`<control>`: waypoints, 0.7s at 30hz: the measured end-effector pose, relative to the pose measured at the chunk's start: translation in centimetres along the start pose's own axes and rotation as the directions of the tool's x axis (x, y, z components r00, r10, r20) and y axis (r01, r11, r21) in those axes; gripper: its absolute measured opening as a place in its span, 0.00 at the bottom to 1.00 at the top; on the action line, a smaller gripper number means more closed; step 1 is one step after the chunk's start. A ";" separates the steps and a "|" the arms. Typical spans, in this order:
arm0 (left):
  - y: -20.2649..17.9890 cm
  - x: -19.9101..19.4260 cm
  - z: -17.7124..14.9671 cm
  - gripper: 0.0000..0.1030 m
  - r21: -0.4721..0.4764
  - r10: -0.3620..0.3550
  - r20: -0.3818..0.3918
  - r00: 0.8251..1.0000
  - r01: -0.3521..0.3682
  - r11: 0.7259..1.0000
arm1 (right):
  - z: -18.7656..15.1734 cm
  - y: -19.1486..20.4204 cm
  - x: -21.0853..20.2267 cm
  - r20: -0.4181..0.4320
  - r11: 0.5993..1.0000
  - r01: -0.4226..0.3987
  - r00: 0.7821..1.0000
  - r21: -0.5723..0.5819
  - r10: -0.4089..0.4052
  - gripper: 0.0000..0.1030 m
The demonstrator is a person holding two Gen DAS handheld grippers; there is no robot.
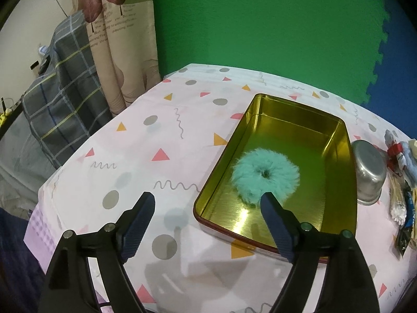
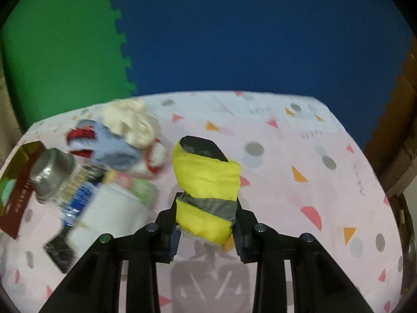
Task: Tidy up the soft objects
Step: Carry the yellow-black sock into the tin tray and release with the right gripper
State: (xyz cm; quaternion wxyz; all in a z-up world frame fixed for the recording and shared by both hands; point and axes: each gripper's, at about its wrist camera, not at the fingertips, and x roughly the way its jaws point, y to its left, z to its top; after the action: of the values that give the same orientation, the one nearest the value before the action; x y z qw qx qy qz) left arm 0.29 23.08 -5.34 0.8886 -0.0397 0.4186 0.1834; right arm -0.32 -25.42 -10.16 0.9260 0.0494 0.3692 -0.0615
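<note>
Left claw [image 1: 208, 200] wide above teal scrunchie [image 1: 265, 178] in gold tin [image 1: 338, 203]; right claw [image 2: 206, 224] clamped on yellow bundle [image 2: 207, 190].

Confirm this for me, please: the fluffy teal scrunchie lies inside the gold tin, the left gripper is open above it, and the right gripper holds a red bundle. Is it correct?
Not entirely. The bundle clamped in the right gripper is yellow with a grey band, not red, as the right wrist view shows. The rest holds: the teal scrunchie lies inside the gold tin and the left gripper is open.
</note>
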 end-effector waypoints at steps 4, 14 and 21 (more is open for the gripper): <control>0.5 0.0 0.0 0.81 -0.008 -0.001 0.006 1.000 0.001 1.000 | 1.5 3.2 -1.7 0.031 0.998 -0.044 0.998 -0.052 0.045 0.32; 2.8 0.6 0.1 0.85 -0.089 0.012 -0.007 1.000 -0.013 0.996 | 2.9 15.2 -4.4 0.020 0.945 -0.226 0.971 -0.235 0.237 0.32; 4.4 1.0 0.2 0.87 -0.160 0.029 -0.012 1.000 -0.031 0.987 | 1.8 24.7 -4.5 -0.048 0.860 -0.366 0.926 -0.356 0.375 0.32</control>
State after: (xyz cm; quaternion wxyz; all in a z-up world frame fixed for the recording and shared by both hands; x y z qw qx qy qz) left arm -0.59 27.47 -5.60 0.8776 -0.1055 0.4075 0.2294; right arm 1.38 -0.91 -4.62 0.9179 -0.0511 0.3472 0.1854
